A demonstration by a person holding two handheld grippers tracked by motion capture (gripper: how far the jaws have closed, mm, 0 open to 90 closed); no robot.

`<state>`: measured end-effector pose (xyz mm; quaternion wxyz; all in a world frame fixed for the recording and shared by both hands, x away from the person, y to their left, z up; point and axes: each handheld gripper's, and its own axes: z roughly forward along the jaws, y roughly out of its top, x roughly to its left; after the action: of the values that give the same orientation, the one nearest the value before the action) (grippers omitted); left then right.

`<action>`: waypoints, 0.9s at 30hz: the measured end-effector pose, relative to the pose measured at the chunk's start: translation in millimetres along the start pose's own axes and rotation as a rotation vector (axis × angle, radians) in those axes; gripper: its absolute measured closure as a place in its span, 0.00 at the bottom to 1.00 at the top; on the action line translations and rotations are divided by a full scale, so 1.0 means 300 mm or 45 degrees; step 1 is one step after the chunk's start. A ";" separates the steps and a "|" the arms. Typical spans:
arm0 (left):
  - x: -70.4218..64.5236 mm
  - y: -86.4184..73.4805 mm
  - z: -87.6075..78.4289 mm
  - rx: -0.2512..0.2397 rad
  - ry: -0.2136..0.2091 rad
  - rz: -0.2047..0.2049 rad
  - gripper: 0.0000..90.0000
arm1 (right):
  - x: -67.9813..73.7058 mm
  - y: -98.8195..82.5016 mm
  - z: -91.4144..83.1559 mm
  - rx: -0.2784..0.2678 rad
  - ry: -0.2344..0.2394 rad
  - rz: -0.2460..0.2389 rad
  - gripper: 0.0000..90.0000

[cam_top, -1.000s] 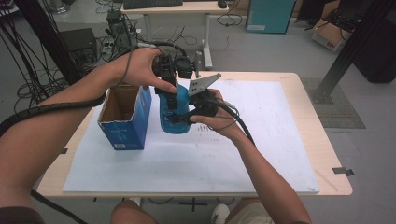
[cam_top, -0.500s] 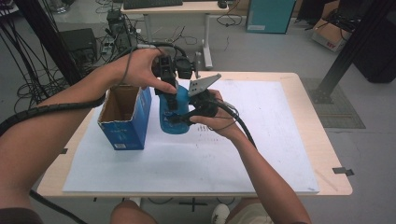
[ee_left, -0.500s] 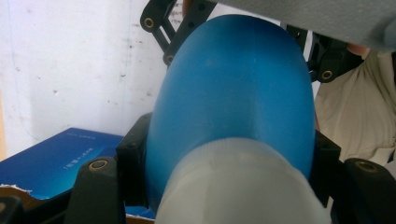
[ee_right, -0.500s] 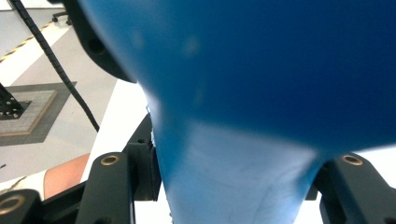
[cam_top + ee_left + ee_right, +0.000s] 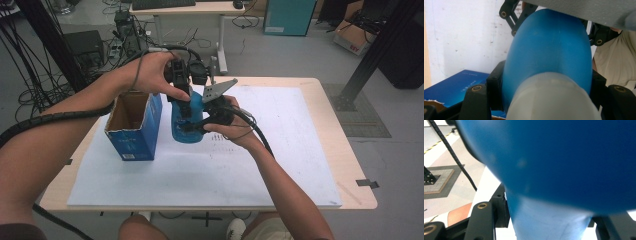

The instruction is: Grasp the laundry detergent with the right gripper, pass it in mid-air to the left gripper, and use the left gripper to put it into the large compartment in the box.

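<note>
Both grippers are clamped on the blue bottle (image 5: 186, 120): my left gripper (image 5: 181, 94) comes down from above and pinches it near the pale cap (image 5: 554, 98), my right gripper (image 5: 206, 116) bites it from the side, lower down. Set against the high view of a second ago, nothing has shifted: same hands, same tilt, same bottle standing on the white sheet (image 5: 280, 150) just beside the open cardboard box (image 5: 134, 127). I read that stillness as a settled two-handed hold, so the next thing is probably a twist at the cap or a lift toward the box; I can't tell which.

In the left gripper view the bottle's shoulder is a smooth, rounded dome of matte blue plastic, swelling out wider than the frosted, translucent white cap that sits nearest the camera. The black jaws flank the neck on either side, brass pins showing. In the right gripper view the blue body bulges overhead and narrows to a lighter blue part between the jaws, pressed on both sides.

The box is blue printed card with raw brown inside, flaps up, torn a little at the edge. The sheet is flat paper with faint marks on the wooden table (image 5: 350, 165).
</note>
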<state>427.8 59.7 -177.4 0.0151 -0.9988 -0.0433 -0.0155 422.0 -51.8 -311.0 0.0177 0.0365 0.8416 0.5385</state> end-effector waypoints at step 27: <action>-0.001 -0.004 0.006 0.006 -0.039 -0.030 0.41 | 0.004 -0.004 0.004 -0.005 0.020 0.020 0.45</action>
<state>427.5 61.1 -179.1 0.0167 -0.9983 -0.0552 -0.0003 420.9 -51.2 -312.6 0.0070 0.0390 0.8404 0.5406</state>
